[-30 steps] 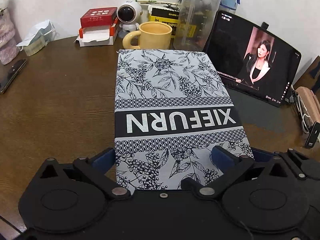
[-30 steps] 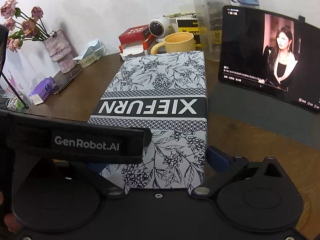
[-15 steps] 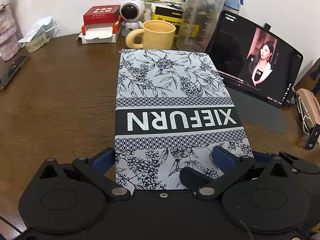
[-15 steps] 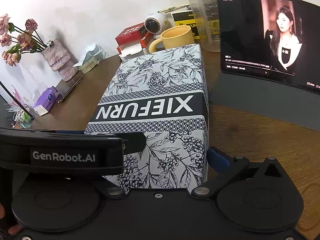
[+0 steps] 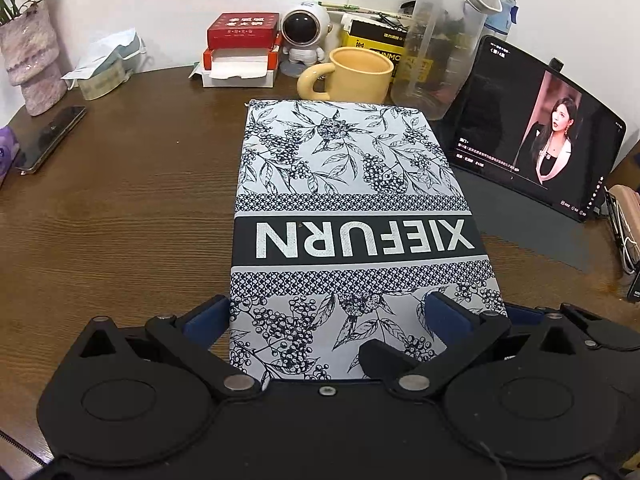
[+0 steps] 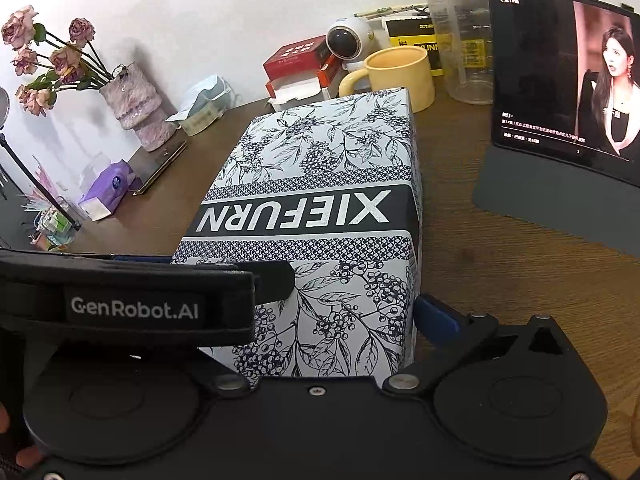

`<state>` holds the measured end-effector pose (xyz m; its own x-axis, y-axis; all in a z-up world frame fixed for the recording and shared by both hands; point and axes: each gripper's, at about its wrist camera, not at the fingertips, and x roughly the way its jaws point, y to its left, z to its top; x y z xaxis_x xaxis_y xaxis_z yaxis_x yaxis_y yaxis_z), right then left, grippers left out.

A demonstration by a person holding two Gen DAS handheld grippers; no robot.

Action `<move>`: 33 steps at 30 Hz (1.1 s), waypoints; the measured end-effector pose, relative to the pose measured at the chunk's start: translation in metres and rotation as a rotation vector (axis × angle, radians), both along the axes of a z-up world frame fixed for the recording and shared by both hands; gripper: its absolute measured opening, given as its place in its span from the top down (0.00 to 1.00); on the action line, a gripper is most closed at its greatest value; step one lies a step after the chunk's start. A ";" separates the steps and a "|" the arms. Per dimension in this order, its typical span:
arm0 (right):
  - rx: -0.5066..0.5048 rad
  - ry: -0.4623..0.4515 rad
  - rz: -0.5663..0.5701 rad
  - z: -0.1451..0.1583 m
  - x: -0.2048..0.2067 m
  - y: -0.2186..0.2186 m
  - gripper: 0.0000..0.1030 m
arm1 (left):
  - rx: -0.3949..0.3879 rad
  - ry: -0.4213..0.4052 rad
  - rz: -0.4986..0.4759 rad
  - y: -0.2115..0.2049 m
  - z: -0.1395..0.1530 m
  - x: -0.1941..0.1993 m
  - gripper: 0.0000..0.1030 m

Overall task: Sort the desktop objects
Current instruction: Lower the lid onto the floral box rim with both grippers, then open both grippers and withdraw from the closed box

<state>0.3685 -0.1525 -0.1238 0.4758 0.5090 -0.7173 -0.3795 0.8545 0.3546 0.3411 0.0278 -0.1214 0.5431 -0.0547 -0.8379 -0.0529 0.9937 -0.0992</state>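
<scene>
A tall box (image 5: 352,184) printed with black leaves and the word XIEFURN stands on the brown table (image 5: 120,220). My left gripper (image 5: 326,312) is open at the box's near end. Its left pad (image 5: 208,316) touches the box's left side and its right pad (image 5: 444,312) lies over the top. My right gripper (image 6: 312,308) is open around the same box (image 6: 320,168). Its right pad (image 6: 436,316) is against the box's right side, and its left finger is hidden behind the left gripper's strap (image 6: 132,308).
A yellow mug (image 5: 360,76), a clear bottle (image 5: 444,40), an astronaut figure (image 5: 304,36) and red boxes (image 5: 240,48) crowd the back edge. A tablet (image 5: 540,148) on a stand plays video at the right. A phone (image 5: 48,136) and vase (image 5: 28,64) are at the left.
The box has stayed between the two grippers while the mug, bottle and tablet have slid right behind it. The box now sits further left, with a gap to the tablet. The vase has come into the left view.
</scene>
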 end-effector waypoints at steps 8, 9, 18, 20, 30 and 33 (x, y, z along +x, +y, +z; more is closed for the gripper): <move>0.010 -0.010 -0.010 -0.002 -0.006 -0.001 0.00 | -0.001 -0.004 -0.004 0.002 0.002 -0.002 0.00; 0.007 -0.019 -0.009 -0.001 -0.008 -0.002 0.00 | -0.008 -0.009 -0.003 0.003 0.003 -0.003 0.00; -0.078 -0.176 0.000 0.040 -0.070 -0.014 0.00 | -0.065 -0.195 0.000 0.004 0.053 -0.052 0.00; -0.086 -0.203 0.004 0.051 -0.089 -0.017 0.00 | -0.044 -0.225 0.006 0.002 0.062 -0.069 0.00; -0.094 -0.235 0.015 0.084 -0.190 -0.027 0.00 | 0.010 -0.310 -0.010 -0.016 0.105 -0.172 0.00; -0.097 -0.244 0.022 0.090 -0.217 -0.028 0.00 | 0.011 -0.316 0.001 -0.015 0.114 -0.202 0.00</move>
